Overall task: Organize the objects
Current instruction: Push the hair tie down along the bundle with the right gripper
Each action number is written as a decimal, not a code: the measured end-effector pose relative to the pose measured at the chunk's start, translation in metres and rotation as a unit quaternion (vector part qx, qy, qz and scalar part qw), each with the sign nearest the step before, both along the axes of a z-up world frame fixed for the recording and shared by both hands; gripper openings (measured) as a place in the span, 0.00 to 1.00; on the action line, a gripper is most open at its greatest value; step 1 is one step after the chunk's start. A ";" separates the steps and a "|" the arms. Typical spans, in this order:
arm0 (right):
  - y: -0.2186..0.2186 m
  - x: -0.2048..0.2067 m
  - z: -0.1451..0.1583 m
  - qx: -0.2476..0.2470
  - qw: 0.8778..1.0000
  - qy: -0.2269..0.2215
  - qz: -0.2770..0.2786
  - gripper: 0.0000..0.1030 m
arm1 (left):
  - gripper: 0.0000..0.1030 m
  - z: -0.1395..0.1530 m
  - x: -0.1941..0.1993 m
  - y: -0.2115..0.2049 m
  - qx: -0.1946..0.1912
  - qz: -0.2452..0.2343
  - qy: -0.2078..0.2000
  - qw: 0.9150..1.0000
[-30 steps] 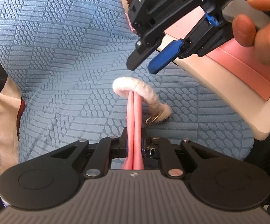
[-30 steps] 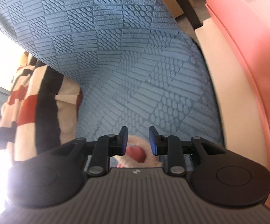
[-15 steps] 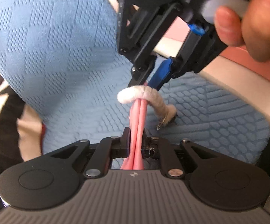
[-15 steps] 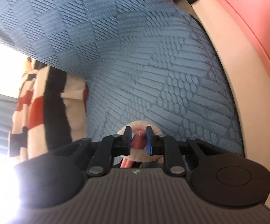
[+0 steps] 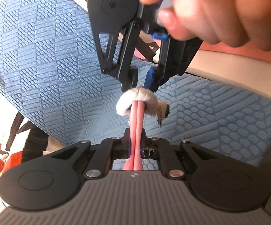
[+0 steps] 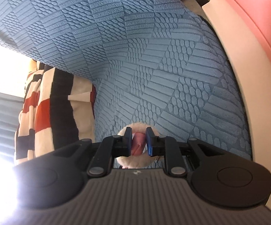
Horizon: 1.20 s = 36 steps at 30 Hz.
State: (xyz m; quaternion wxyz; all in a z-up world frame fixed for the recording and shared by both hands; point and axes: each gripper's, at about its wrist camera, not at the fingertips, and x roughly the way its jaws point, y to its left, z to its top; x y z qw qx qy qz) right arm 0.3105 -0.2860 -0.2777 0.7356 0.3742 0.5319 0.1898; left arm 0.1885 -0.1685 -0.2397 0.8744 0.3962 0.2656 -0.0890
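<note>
Left tool squeezing the pink strap, pointing straight up to the fluffy ring. Right tool, partly open, coming down around the strap's tip, not pinching yet.

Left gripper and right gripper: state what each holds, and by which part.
The left gripper clamps the doubled pink strap at mid-length. The right gripper straddles its tip above the fluffy white ring; contact unclear.

Two tools, one pink cord, one fluffy white ring, possibly one metal charm.
</note>
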 end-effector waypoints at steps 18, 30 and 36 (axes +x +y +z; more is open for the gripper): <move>0.010 0.011 -0.020 0.029 0.999 0.042 0.011 0.21 | 0.09 -0.007 -0.005 0.000 0.039 -0.021 -0.020 0.999; 0.014 -0.003 -0.016 0.043 0.998 0.042 0.022 0.22 | 0.09 -0.006 0.003 0.009 0.022 -0.003 -0.014 1.000; 0.020 -0.004 -0.014 0.021 0.999 0.026 0.018 0.18 | 0.14 0.004 0.012 0.020 -0.033 0.024 0.014 0.999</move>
